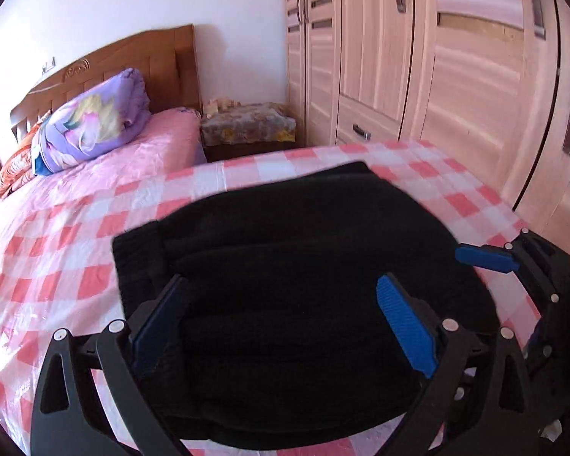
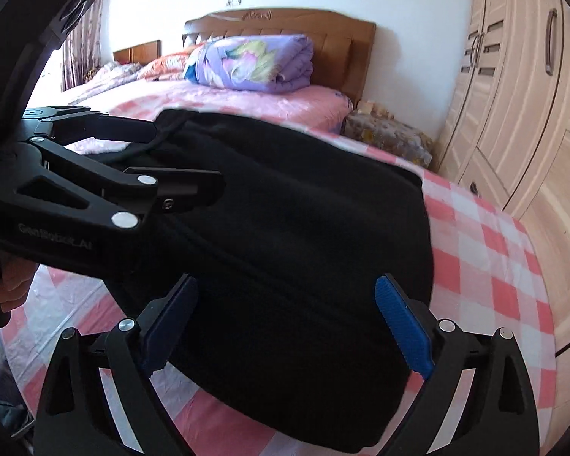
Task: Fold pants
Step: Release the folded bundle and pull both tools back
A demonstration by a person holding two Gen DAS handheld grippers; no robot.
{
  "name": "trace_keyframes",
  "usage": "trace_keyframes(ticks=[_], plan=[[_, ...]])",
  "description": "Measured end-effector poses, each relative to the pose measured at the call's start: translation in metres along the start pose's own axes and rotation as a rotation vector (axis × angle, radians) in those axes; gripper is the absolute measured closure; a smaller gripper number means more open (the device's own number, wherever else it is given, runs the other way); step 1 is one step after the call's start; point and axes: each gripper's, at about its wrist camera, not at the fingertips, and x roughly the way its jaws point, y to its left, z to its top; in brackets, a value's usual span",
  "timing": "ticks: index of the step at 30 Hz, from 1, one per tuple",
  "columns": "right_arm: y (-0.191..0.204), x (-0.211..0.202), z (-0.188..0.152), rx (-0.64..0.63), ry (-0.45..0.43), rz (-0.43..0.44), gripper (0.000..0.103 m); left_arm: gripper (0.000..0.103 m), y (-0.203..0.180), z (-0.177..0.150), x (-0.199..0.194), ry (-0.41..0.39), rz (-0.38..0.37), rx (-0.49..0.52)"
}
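Pants [image 1: 285,285], black and folded into a thick bundle, lie on the red-and-white checked cloth [image 1: 76,235] that covers the near end of the bed. In your left wrist view the bundle fills the middle ground, its ribbed waistband end turned toward the left.

Your left gripper [image 1: 281,326] stands wide, its blue pads [image 1: 406,326] spread to either side of the near part of the bundle with no pad pressing on the fabric. Nothing is clamped. At the right edge of that same view you can see the other tool's blue-padded finger over the checked cloth, just beside the right side of the bundle.

Your right gripper [image 2: 285,326] is likewise spread wide over the pants [image 2: 304,228], the blue pads [image 2: 402,326] apart, the fabric lying loose below and between them. In this view your left tool reaches in from the left, its black fingers at the far left corner of the bundle, where a drawstring shows. A hand [image 2: 7,288] shows on that tool's handle at the left edge.

Farther off, a folded purple quilt [image 1: 95,125] sits on the pink sheet by the wooden headboard [image 2: 285,26]. A covered bedside stand [image 1: 247,125] is to the right of the bed, and a pale wardrobe [image 1: 437,57] lines the right side.
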Motion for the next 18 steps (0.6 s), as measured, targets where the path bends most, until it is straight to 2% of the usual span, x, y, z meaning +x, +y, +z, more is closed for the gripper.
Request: trace_keyframes(ticks=[2,4,7,9,11,14,16,18], plan=[[-0.008,0.002,-0.009,0.039,-0.028,0.047,0.011,0.006,0.011,-0.016,0.02,0.053,-0.011,-0.046],[-0.007,0.003,-0.009,0.021,-0.02,0.047,0.011,0.005,0.015,-0.03,0.021,-0.003,-0.037,-0.04],[-0.003,-0.008,-0.002,0.04,-0.003,0.03,0.011,0.007,0.01,-0.028,0.015,0.014,-0.003,-0.032],[-0.004,-0.014,-0.007,0.058,-0.025,0.026,0.011,0.008,0.008,-0.028,0.003,-0.013,0.013,-0.044],[-0.002,-0.008,-0.017,0.044,-0.012,0.005,0.011,0.007,0.011,-0.035,0.002,-0.012,0.031,-0.07],[0.006,-0.005,-0.015,0.012,0.009,-0.016,0.01,0.004,0.01,-0.044,0.004,-0.029,0.06,-0.041],[0.004,-0.012,-0.008,0.03,0.038,-0.008,0.01,0.004,0.01,-0.04,0.002,-0.003,0.067,-0.05],[-0.001,-0.029,-0.006,0.068,0.05,0.047,0.009,0.004,0.013,-0.036,-0.009,0.019,0.086,-0.08]])
